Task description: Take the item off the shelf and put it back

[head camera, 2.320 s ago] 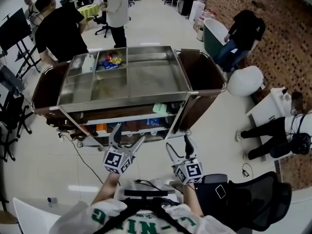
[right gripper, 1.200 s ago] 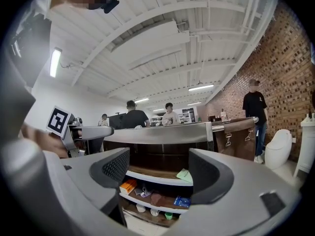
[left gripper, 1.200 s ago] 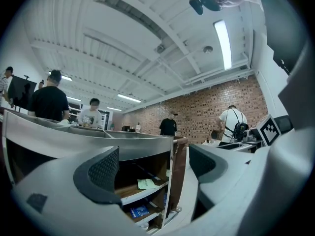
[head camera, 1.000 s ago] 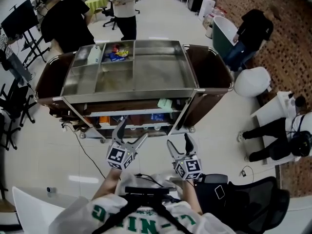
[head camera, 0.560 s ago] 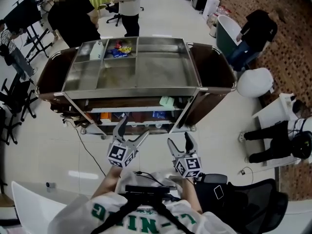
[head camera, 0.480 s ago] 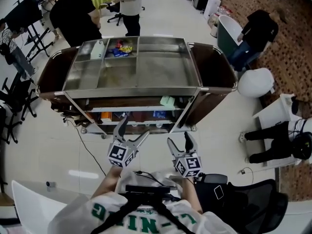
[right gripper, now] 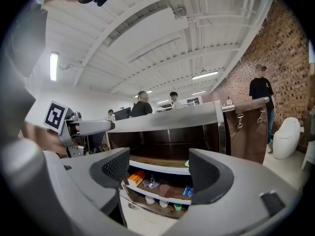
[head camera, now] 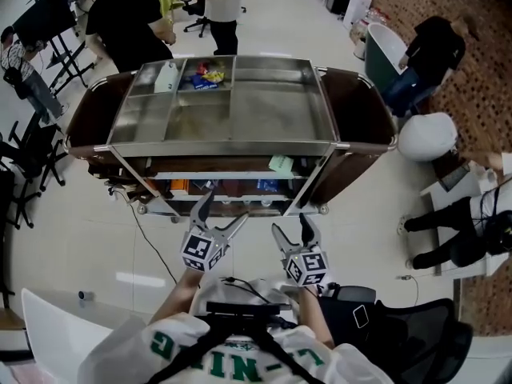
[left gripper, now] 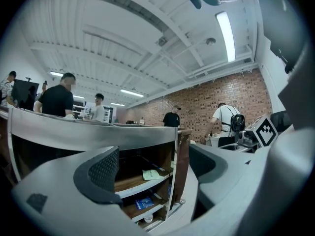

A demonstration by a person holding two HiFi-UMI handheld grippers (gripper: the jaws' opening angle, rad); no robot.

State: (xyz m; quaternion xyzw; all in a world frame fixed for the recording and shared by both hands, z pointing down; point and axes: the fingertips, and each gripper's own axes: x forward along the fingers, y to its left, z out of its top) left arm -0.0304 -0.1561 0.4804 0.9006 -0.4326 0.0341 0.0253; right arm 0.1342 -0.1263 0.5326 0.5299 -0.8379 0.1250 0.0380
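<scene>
Jaws on both our grippers stand wide, gripping nothing. Around us is a pale floor, a brick wall, and people beyond a steel-topped cart. Its upper shelf holds a green packet, with an orange box below. We hold the left gripper and right gripper side by side, short of the cart.

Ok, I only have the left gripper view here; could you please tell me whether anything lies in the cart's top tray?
Observer: Yes, colourful packets lie in a far compartment of the top tray.
Operator: Thank you; is the right tool holding anything?
Observer: No, it is open and empty, short of the cart.
Operator: What does the left tool hide from me?
Observer: An orange box on a lower shelf.
</scene>
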